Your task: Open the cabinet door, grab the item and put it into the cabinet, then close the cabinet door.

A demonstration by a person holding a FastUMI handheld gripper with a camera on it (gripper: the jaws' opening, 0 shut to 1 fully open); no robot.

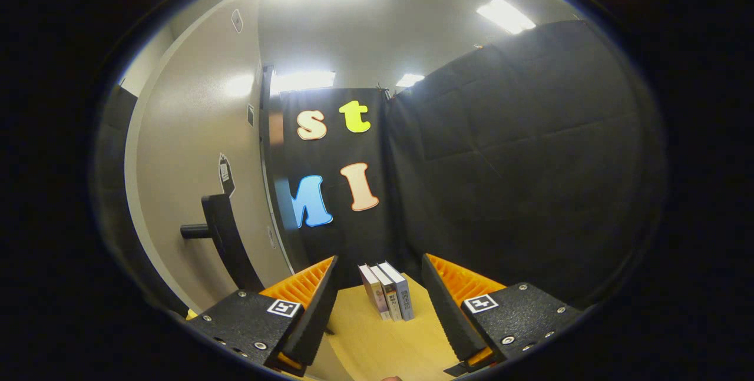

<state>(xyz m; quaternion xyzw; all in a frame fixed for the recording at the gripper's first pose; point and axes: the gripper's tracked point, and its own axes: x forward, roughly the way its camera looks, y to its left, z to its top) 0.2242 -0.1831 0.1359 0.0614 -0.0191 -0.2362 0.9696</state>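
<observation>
At the tabletop's (359,340) far edge, three books (389,298) stand upright against the booth's black cloth wall, just beyond the gripper (380,301), whose fingers are spread wide and hold nothing. Off to the left, the pale cabinet door (194,151) with its dark handle (218,231) looks open. Risk: pinching one book may topple its neighbours, since they lean together unsupported.

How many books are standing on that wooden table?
3, upright in a tight row on the table, ahead of the open gripper: the left book, the middle book and the right book. None seems hidden.
</observation>
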